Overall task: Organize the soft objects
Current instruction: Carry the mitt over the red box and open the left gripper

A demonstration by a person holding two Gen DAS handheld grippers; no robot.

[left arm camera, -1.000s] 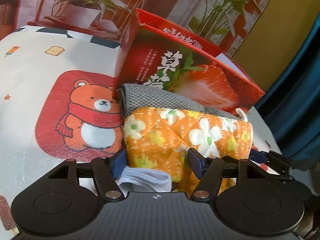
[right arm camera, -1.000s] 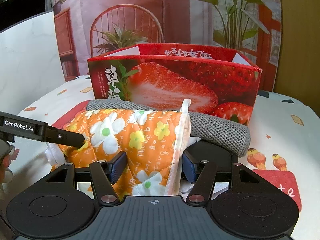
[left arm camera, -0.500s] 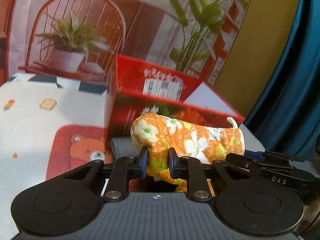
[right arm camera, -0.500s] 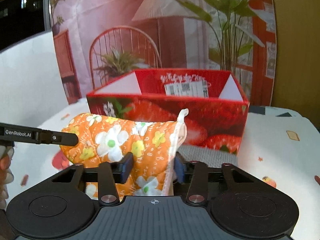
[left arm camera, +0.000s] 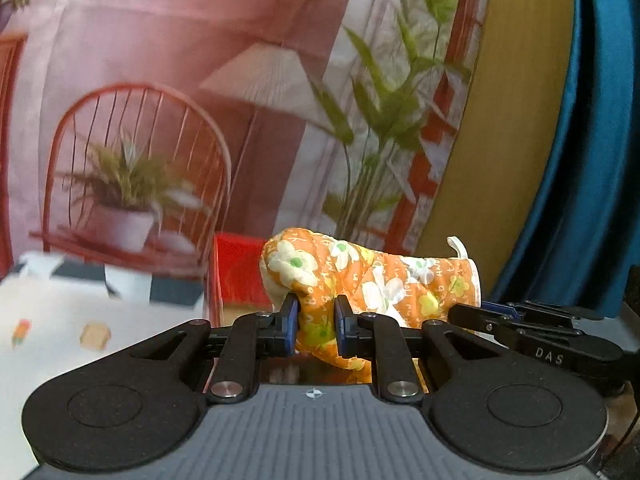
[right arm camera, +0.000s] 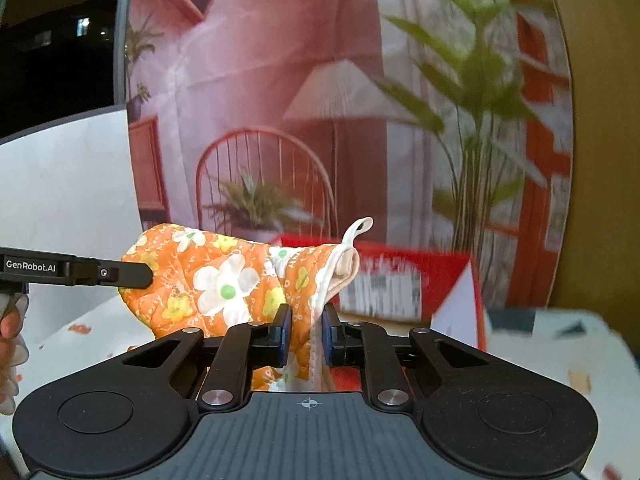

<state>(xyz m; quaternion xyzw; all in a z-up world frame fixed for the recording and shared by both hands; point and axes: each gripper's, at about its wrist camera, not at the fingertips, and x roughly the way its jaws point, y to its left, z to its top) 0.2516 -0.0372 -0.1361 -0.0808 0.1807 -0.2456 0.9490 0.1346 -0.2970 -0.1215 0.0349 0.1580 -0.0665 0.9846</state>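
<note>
An orange oven mitt [left arm camera: 380, 276] with white flowers hangs in the air, stretched between my two grippers. My left gripper [left arm camera: 316, 316] pinches its rounded end, jaws still closing, pads pressed on the fabric. My right gripper [right arm camera: 306, 320] grips the cuff end [right arm camera: 320, 280] below the white loop, jaws also closing on it. The left gripper's fingers [right arm camera: 132, 276] show at the mitt's far end in the right wrist view. The right gripper's fingers [left arm camera: 480, 316] reach in from the right in the left wrist view.
A red strawberry box [right arm camera: 420, 268] stands open behind and below the mitt, also seen as a red corner [left arm camera: 236, 272]. The patterned tablecloth [left arm camera: 60, 320] lies lower left. A printed backdrop [left arm camera: 200, 120] and blue curtain [left arm camera: 592, 160] stand behind. A hand [right arm camera: 8, 332] shows at left.
Both grippers closed on the orange mitt and lifted it off the pile. The grey cloth and the box's front have dropped out of view, and the mitt now hangs level with the box rim.
</note>
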